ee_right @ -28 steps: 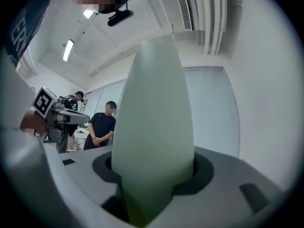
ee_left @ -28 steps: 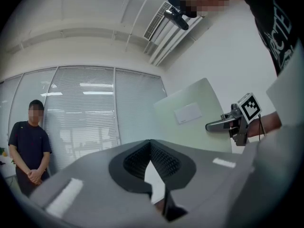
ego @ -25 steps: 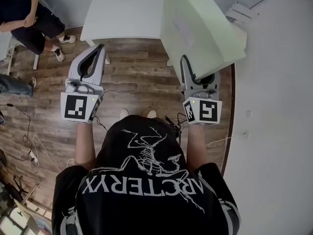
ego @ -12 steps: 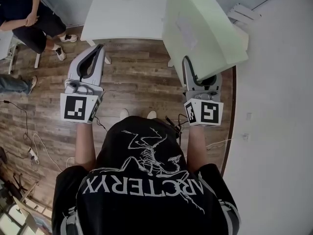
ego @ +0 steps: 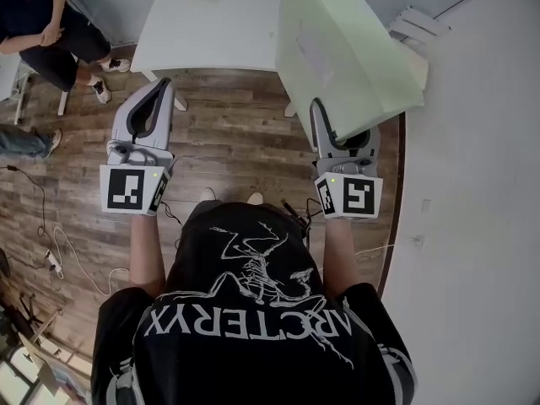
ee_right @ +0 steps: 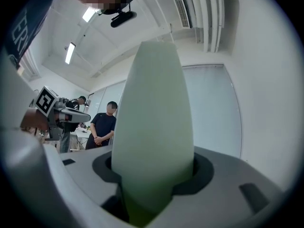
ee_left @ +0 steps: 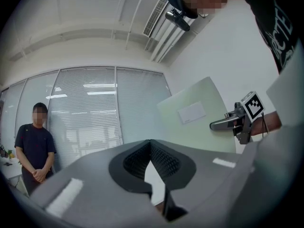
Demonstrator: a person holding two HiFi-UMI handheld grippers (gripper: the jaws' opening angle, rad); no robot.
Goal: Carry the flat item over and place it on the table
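Panel (ego: 346,49), pale green and tilted, is clamped at its near edge in the right tongs (ego: 327,123); its far end overlaps the right side of the white table (ego: 211,32). A seated person (ego: 46,32) is far left. The left tongs (ego: 159,95) are closed and empty. Cables (ego: 42,218) lie on the floor at left.

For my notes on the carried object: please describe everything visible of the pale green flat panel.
The pale green panel is a thick, flat, smooth board with a pale rectangular label on one face. It is held on edge, tilted, above the wooden floor near the white table. Only the right tongs touch it, clamped on its near edge.
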